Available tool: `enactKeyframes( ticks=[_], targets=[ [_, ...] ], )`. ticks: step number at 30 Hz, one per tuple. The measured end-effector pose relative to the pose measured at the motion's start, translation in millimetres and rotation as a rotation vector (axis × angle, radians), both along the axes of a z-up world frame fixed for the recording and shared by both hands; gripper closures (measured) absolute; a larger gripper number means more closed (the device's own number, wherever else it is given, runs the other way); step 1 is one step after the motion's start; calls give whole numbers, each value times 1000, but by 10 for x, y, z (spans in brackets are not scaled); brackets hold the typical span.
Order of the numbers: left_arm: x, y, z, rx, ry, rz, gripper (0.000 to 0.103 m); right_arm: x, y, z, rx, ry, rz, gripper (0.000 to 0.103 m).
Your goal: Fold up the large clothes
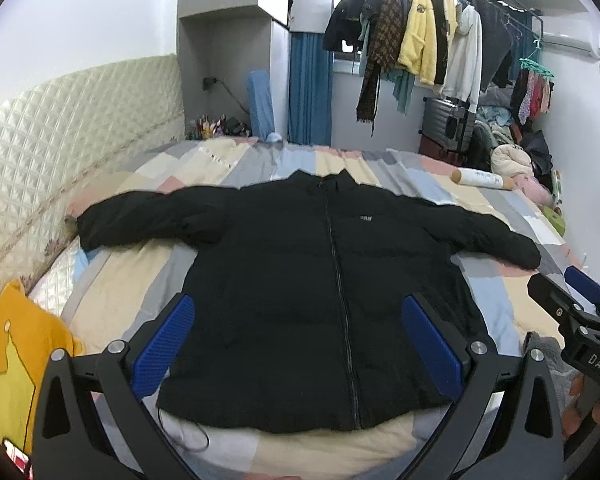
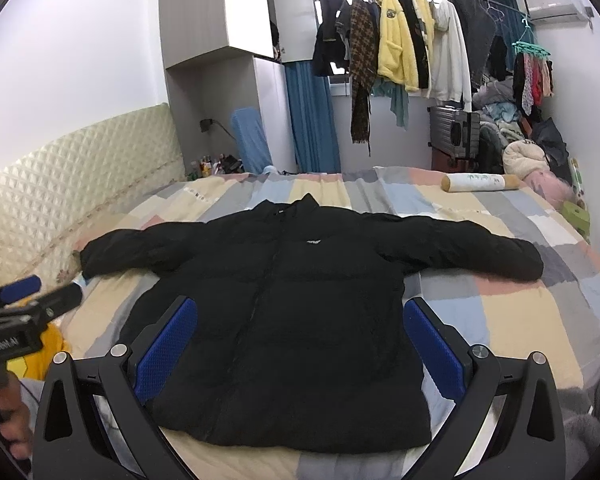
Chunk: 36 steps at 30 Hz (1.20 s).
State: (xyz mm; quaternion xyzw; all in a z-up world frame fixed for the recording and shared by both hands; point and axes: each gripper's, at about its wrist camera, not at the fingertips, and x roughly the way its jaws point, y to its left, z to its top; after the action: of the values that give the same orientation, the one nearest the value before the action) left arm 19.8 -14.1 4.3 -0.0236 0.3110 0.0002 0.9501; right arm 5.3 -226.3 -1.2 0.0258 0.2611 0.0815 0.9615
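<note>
A black puffer jacket lies flat, front up and zipped, on the patchwork bed cover, with both sleeves spread out to the sides; it also shows in the right wrist view. My left gripper is open and empty, held above the jacket's lower hem. My right gripper is open and empty, also above the lower part of the jacket. The right gripper shows at the right edge of the left wrist view, and the left gripper shows at the left edge of the right wrist view.
A quilted headboard runs along the left. A yellow garment lies at the near left of the bed. A cylindrical pillow lies at the far right. Hanging clothes, a suitcase and piled laundry stand behind the bed.
</note>
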Motion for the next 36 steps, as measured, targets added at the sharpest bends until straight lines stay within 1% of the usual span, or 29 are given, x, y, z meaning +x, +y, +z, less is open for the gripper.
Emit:
enactKeyframes(
  ticks=[2,6,9,11,12,14,16,18,21,23,25,27,29,31,33,36],
  targets=[
    [76,19,14,0,-12,-8,0,94,-68,-16,15,3,3,0],
    [257,69,10,34,-43,0,0,305,-263,-32,13,5,-28,0],
    [375,169,-49,19,-65,0,0,456,-437,-39,9,-2,-54,0],
    [472,259,-148,-26,-57,7,0,586,-579,-50,3,1,-81,0],
    [522,303,-204,-53,-49,-5,0,649,-651,-48,2,-1,-90,0],
    [594,392,-283,-77,-33,3,0,763,-805,-53,-4,-6,-116,0],
    [641,472,-335,-74,-36,31,0,859,-953,-52,-13,-18,-145,0],
    [693,508,-381,-61,-18,49,0,972,-1116,-47,-23,-42,-167,0],
    [737,518,-445,-69,1,46,0,1157,-1327,-89,-12,-62,-180,0],
    [758,497,-483,-67,1,44,0,1310,-1456,-153,-25,-52,-202,0],
    [803,496,-510,-67,3,36,0,1464,-1563,-234,-26,-56,-197,0],
    [847,489,-520,-75,-1,40,0,1590,-1702,-325,11,-56,-187,0],
    [918,483,-530,-75,-2,46,0,1732,-1850,-427,40,-49,-213,0],
    [974,476,-552,-72,-2,51,0,1859,-1989,-539,53,-51,-231,0],
    [1048,481,-587,-87,10,55,0,1974,-2122,-651,59,-49,-246,0],
    [1189,487,-656,-116,38,53,0,2214,-2392,-892,91,-6,-281,0]
  ],
)
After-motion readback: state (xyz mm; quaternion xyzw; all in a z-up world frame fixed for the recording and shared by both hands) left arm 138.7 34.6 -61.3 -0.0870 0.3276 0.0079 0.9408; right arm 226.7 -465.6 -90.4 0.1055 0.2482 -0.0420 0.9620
